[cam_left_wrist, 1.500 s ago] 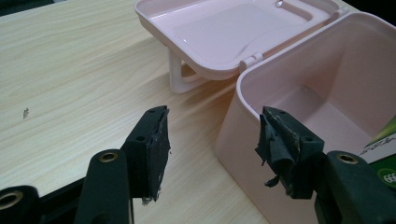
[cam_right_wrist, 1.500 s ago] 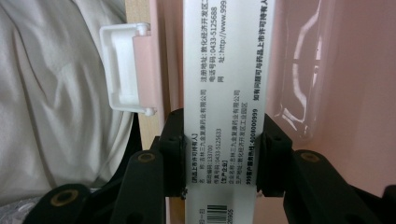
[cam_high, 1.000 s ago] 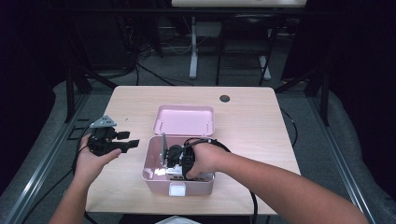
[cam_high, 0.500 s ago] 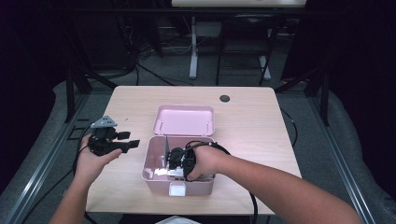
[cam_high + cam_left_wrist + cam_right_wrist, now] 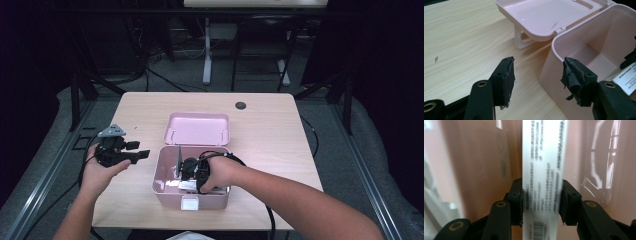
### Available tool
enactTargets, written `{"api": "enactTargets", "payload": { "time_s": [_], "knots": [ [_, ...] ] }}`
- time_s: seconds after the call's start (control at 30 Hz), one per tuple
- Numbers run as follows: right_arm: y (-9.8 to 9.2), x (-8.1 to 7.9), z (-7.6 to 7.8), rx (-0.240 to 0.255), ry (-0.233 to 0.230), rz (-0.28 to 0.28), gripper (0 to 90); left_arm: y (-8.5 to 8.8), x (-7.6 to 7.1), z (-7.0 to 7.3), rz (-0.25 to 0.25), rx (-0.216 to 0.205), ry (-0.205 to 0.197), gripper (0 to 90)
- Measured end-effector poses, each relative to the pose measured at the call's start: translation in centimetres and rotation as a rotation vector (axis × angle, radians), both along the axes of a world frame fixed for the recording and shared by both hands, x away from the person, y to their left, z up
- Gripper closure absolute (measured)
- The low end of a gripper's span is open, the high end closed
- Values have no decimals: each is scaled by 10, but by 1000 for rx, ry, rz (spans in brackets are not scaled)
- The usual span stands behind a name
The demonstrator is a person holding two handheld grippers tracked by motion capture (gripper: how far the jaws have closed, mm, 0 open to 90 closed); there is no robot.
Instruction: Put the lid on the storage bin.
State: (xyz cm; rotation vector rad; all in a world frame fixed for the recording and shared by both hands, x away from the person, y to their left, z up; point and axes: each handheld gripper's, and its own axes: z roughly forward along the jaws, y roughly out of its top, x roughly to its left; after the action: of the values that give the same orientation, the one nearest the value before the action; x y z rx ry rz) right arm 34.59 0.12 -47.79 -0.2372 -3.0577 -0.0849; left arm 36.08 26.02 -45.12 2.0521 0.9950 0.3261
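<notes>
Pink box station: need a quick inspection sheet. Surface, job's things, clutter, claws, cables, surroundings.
Surface: light wood table, bare apart from the box.
Job's things: pink box open near the front edge, lid folded back; white printed carton inside the box.
Clutter: dark round spot near the table's far edge; otherwise nothing seen.
Claws: right claw down in the box, pads against the carton's sides; left claw open and empty beside the box.
Cables: black cable looping from the right claw.
Surroundings: dark frames and floor cables behind the table.
</notes>
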Motion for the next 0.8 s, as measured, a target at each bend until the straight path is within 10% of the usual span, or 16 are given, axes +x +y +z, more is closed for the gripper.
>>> {"api": "enactTargets", "payload": {
  "time_s": [0.8],
  "knots": [
    [2, -2, 17, 21, -29, 9, 617, 1, -1, 1, 2, -7, -7, 425]
  ]
}}
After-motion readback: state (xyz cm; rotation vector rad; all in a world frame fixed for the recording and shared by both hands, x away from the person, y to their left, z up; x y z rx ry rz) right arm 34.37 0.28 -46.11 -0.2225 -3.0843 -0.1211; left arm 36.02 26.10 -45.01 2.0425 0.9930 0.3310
